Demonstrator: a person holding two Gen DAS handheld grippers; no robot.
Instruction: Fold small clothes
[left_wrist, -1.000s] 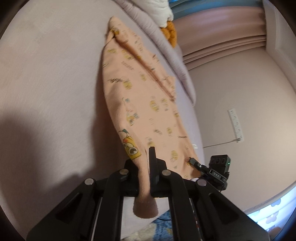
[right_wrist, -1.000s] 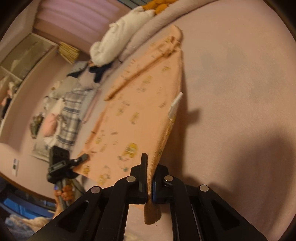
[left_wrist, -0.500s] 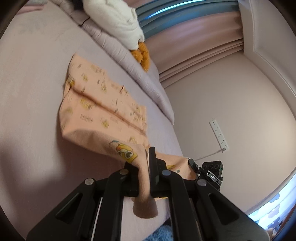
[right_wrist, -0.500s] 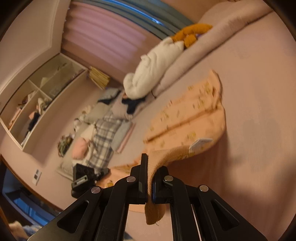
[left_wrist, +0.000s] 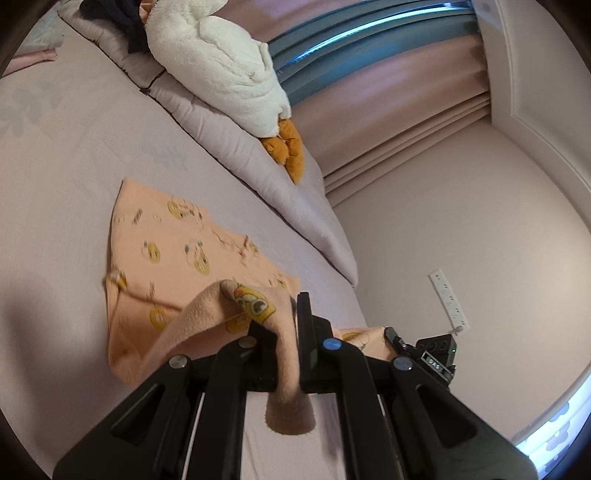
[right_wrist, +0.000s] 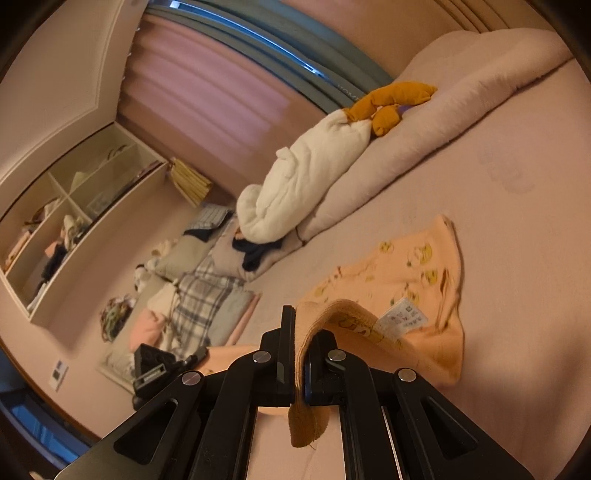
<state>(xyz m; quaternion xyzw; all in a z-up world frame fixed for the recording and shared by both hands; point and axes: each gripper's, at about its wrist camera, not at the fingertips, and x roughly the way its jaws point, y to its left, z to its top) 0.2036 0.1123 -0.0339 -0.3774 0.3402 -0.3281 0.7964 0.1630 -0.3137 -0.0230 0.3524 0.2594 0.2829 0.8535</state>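
A small peach garment (left_wrist: 173, 254) with yellow cartoon prints lies on the pink bed sheet (left_wrist: 55, 177); its far half rests flat and its near edge is lifted. My left gripper (left_wrist: 286, 317) is shut on one near corner of the garment. My right gripper (right_wrist: 301, 332) is shut on the other near corner of the garment (right_wrist: 413, 273), beside its white care label (right_wrist: 400, 317). Each gripper shows in the other's view: the right one (left_wrist: 424, 347) and the left one (right_wrist: 162, 363).
A rolled lilac duvet (left_wrist: 236, 147) runs along the far side of the bed, with a white plush toy with orange feet (left_wrist: 221, 55) on it. Folded clothes and a plaid item (right_wrist: 199, 295) lie at the far left. Wall shelves (right_wrist: 74, 221) and curtains (right_wrist: 207, 103) stand behind.
Both grippers have moved forward and down over the bed with the garment's near edge, so the hanging garment now lies doubling over its far half on the sheet.
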